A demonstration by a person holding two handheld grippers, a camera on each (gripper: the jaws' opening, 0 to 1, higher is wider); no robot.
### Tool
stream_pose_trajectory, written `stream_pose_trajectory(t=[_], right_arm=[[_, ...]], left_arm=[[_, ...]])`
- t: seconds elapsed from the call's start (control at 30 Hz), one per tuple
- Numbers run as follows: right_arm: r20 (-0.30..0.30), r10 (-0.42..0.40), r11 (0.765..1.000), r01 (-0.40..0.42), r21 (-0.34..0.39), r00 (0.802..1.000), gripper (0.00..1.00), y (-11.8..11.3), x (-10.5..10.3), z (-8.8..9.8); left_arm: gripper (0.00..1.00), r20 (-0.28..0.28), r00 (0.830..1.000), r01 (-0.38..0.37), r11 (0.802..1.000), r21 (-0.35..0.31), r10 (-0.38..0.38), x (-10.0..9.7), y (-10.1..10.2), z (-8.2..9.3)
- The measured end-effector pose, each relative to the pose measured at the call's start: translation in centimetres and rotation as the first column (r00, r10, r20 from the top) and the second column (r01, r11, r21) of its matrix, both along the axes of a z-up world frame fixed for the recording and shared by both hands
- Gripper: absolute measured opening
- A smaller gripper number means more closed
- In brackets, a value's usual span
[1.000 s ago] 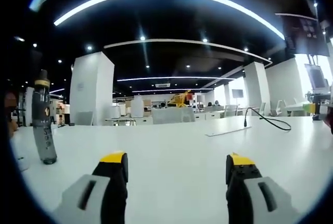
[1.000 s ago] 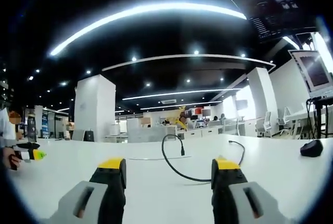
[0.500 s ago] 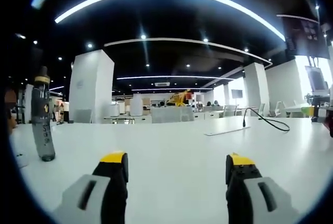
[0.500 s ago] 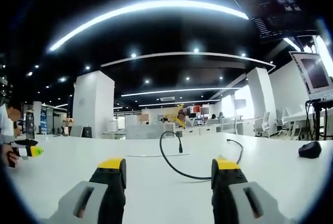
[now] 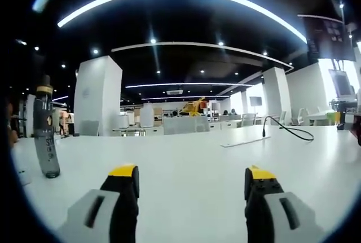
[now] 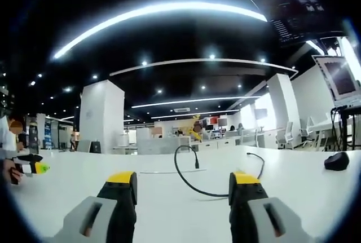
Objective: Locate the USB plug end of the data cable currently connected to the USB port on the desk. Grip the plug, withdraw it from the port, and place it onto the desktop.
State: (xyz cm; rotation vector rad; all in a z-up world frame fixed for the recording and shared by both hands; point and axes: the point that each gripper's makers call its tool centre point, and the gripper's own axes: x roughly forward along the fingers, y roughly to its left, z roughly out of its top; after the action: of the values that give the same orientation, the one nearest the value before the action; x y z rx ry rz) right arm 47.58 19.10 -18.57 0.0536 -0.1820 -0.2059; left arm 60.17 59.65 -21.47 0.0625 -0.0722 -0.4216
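A black data cable loops over the white desk ahead of my right gripper, which stands open and low over the desktop. Its plug end stands upright at a flat port strip set in the desk. In the left gripper view the same cable lies far off to the right, its plug rising from the strip. My left gripper is open over bare desk, well short of the cable. Nothing sits between either pair of jaws.
A tall grey bottle with a yellow band stands on the desk at the left. A black mouse-like object lies at the far right. A person's hand with another yellow-tipped tool is at the left edge. Office desks, pillars and monitors stand beyond.
Both views drifted only slightly; the cable, plug and bottle stay where they were, and both grippers stay open.
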Motion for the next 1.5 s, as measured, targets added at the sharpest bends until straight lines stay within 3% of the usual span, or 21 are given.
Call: stream_pose_trajectory(t=[0.3, 1.5], right_arm=[[-0.022, -0.001, 1.000, 0.001, -0.011, 1.000, 0.66, 0.08, 0.19, -0.31], [-0.027, -0.012, 1.000, 0.012, -0.021, 1.000, 0.66, -0.06, 0.11, -0.42]], left_arm=[[0.77, -0.016, 1.000, -0.006, 0.999, -0.032, 0.006, 0.23, 0.34, 0.02], [0.76, -0.003, 1.000, -0.013, 1.000, -0.028, 0.013, -0.04, 0.54, 0.03]])
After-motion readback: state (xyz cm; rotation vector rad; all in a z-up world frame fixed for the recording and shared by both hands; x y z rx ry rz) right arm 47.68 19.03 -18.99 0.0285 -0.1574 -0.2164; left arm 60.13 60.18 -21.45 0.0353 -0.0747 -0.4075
